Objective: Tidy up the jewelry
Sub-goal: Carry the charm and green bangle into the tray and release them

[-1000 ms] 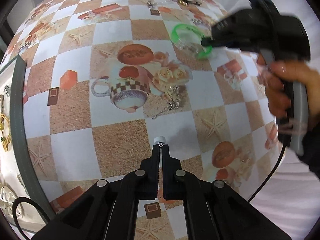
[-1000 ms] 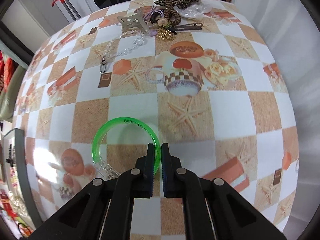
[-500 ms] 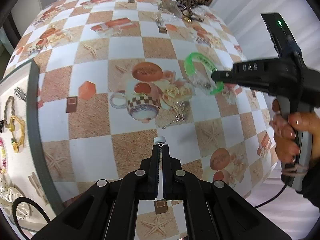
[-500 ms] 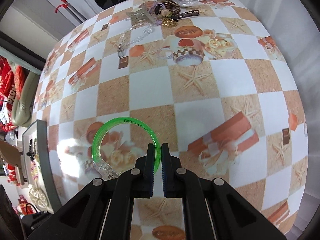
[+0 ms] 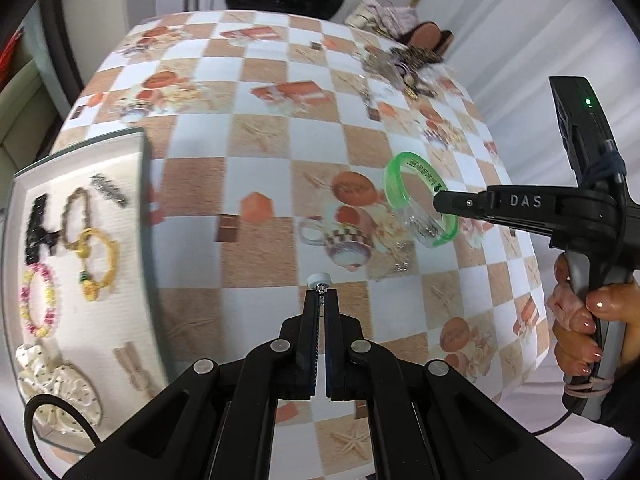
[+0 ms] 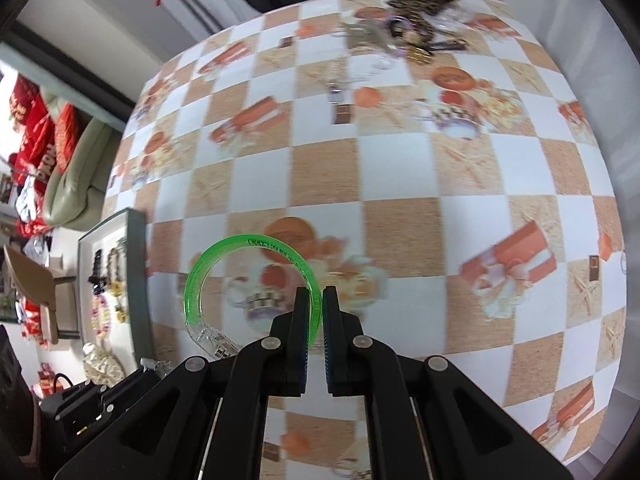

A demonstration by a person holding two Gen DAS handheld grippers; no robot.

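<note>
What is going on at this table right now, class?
A person is sorting jewelry with a claw in each hand. The right claw is shut on a green bangle, held above the checkered tablecloth. The left claw pinches a small white-topped stud. A tray at the left already holds several bracelets; a jumbled pile waits at the far end.

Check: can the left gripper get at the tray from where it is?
Probably yes. The left gripper, shut on a small white stud, has only bare tablecloth between it and the tray.
</note>
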